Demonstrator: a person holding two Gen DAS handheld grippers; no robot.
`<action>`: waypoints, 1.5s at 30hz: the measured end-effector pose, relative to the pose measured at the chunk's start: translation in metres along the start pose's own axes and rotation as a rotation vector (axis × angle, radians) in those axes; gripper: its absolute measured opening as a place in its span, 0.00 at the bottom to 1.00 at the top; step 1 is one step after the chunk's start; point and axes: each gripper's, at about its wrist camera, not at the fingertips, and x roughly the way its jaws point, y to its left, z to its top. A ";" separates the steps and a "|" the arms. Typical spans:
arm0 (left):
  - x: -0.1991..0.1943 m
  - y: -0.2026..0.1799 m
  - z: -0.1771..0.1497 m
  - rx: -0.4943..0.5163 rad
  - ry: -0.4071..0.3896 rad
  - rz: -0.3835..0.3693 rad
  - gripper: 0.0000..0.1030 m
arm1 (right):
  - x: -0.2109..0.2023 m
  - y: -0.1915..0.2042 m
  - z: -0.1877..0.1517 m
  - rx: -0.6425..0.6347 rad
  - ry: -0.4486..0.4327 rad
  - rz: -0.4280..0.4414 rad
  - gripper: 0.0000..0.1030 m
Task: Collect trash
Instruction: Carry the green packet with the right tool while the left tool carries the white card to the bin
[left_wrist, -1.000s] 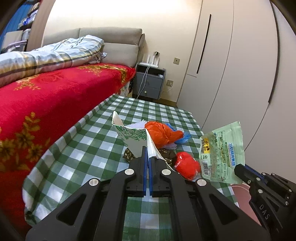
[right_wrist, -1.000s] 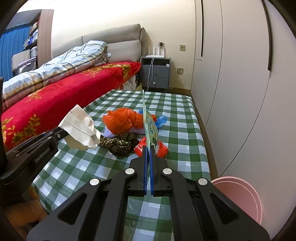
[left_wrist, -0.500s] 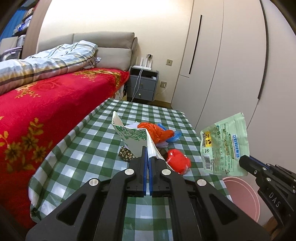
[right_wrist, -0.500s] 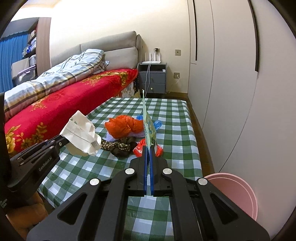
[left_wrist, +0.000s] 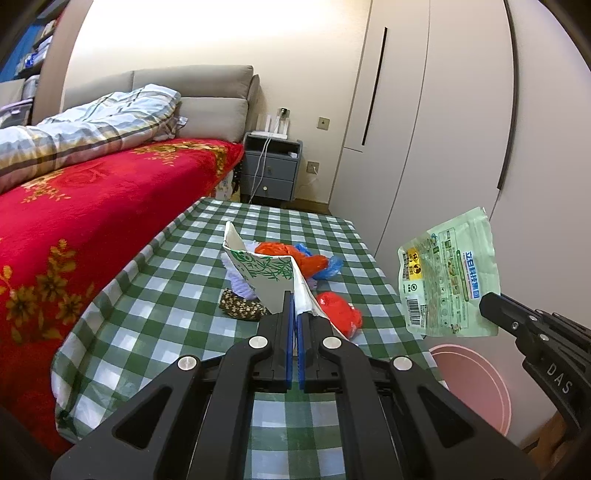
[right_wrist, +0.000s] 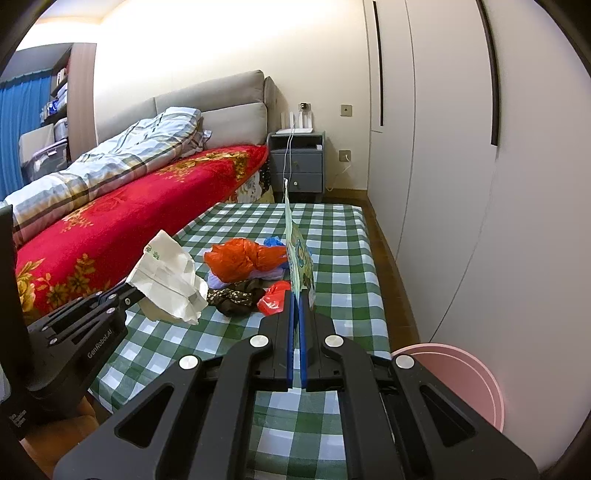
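Observation:
My left gripper (left_wrist: 294, 295) is shut on a white paper wrapper with green print (left_wrist: 267, 273), held above the checked table; it also shows in the right wrist view (right_wrist: 168, 275). My right gripper (right_wrist: 295, 295) is shut on a pale green plastic packet (right_wrist: 299, 258), seen flat in the left wrist view (left_wrist: 448, 275), held above the table's right edge. On the table lie an orange bag (right_wrist: 240, 260), a small red bag (left_wrist: 340, 312), a blue bag (left_wrist: 330, 266), a dark patterned scrap (right_wrist: 234, 295) and a lilac piece (left_wrist: 242, 286). A pink bin (right_wrist: 465, 384) stands on the floor at right.
The table wears a green-and-white checked cloth (left_wrist: 177, 280). A bed with a red blanket (left_wrist: 85, 206) runs along the left. A grey nightstand (left_wrist: 271, 171) stands at the back. White wardrobe doors (right_wrist: 443, 166) line the right side.
Both grippers have drawn back and up from the table with their wrapper and packet still held. The pink bin has come further into view at the right.

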 end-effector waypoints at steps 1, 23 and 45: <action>0.000 -0.001 0.000 0.001 0.000 -0.002 0.01 | -0.001 0.000 0.000 0.001 0.000 -0.001 0.02; 0.002 -0.033 -0.004 0.035 0.008 -0.077 0.01 | -0.012 -0.018 0.005 0.035 -0.010 -0.063 0.02; 0.008 -0.089 -0.013 0.072 0.050 -0.221 0.01 | -0.062 -0.100 0.008 0.184 -0.032 -0.245 0.02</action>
